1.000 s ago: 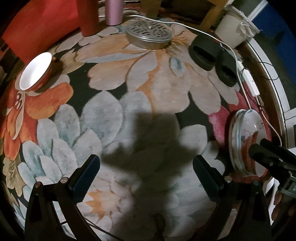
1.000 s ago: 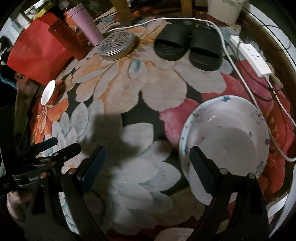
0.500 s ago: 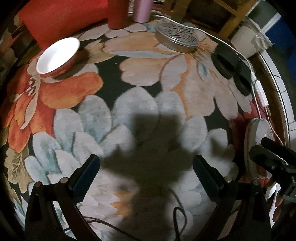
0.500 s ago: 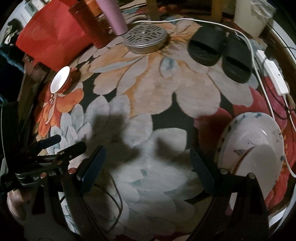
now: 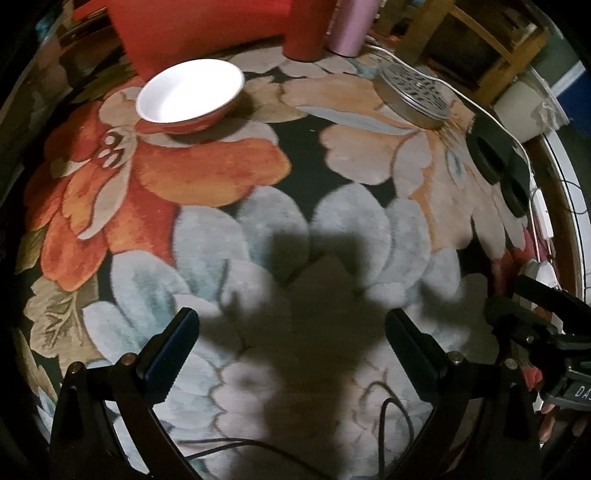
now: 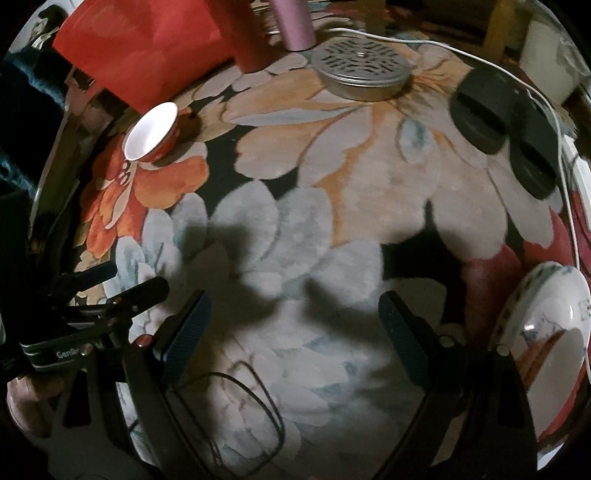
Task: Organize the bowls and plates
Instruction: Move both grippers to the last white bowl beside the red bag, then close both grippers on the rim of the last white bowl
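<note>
A small bowl (image 5: 190,94), white inside and red outside, sits on the flowered rug (image 5: 332,166) at the upper left; it also shows far left in the right wrist view as the bowl (image 6: 151,133). A white plate with blue marks (image 6: 554,325), with something white stacked on it, lies at the right edge. My left gripper (image 5: 291,349) hangs open over bare rug, well short of the bowl. Over the rug's middle my right gripper (image 6: 293,325) is open and holds nothing, with the plate to its right. The left gripper (image 6: 110,291) also appears at the left edge of the right wrist view.
A round perforated metal lid (image 6: 362,70), a pair of black slippers (image 6: 506,122), a red cylinder (image 5: 304,29), a pink bottle (image 6: 293,26) and a red panel (image 6: 140,55) ring the far side. A white cable (image 6: 546,103) runs along the right. Thin black cords (image 6: 240,406) trail near the grippers.
Both grippers have swept left across the rug. The bowl has grown larger and nearer in the left wrist view; the plate has slid to the right edge in the right wrist view. Both stay open.
</note>
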{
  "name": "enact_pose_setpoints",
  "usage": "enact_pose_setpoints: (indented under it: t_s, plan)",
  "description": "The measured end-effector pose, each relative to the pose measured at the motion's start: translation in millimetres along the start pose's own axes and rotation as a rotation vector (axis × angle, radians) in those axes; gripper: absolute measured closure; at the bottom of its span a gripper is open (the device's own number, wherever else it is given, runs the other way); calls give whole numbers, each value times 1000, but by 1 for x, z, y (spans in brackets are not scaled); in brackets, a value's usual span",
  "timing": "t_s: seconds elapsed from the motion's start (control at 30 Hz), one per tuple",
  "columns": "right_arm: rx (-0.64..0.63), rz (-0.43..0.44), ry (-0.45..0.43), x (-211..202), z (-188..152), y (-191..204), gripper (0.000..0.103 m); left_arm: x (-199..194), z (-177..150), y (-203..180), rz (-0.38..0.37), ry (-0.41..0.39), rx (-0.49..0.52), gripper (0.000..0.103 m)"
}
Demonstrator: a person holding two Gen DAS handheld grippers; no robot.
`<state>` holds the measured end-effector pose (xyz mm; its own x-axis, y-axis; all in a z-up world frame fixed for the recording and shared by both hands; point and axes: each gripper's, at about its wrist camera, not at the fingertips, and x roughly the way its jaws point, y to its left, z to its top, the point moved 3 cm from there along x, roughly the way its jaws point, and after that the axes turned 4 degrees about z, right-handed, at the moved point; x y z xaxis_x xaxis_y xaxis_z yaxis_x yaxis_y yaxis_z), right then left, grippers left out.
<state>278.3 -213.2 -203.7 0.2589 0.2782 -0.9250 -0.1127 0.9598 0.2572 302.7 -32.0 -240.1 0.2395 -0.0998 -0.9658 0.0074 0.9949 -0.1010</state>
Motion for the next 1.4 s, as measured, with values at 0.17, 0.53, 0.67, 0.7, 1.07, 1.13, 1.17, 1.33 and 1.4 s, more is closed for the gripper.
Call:
enact_pose_setpoints:
  t_s: [0.17, 0.53, 0.67, 0.7, 1.07, 1.13, 1.17, 1.33, 1.4]
  plan:
    - [-27, 18, 7, 12, 9, 22, 10, -2, 3, 21, 15, -7, -27, 2]
    - [-76, 81, 40, 46, 42, 76, 10, -6, 11, 83, 42, -24, -145, 2]
    - [-96, 105, 41, 60, 60, 97, 11, -12, 19, 110, 58, -43, -201, 2]
    - [-96, 112, 41, 63, 64, 101, 11, -13, 22, 116, 64, -50, -211, 2]
    - [110, 233, 69, 125, 128, 129, 17, -27, 21, 163, 89, -91, -288, 2]
    - [167, 237, 89, 141, 138, 131, 28, -25, 17, 166, 87, -83, -293, 2]
    - [190, 233, 96, 146, 140, 131, 35, -24, 14, 168, 85, -78, -296, 2]
    - [256, 227, 114, 168, 149, 133, 64, -21, 4, 176, 77, -68, -307, 2]
    - [251, 242, 123, 173, 152, 138, 81, -20, 2, 179, 77, -64, -312, 2]
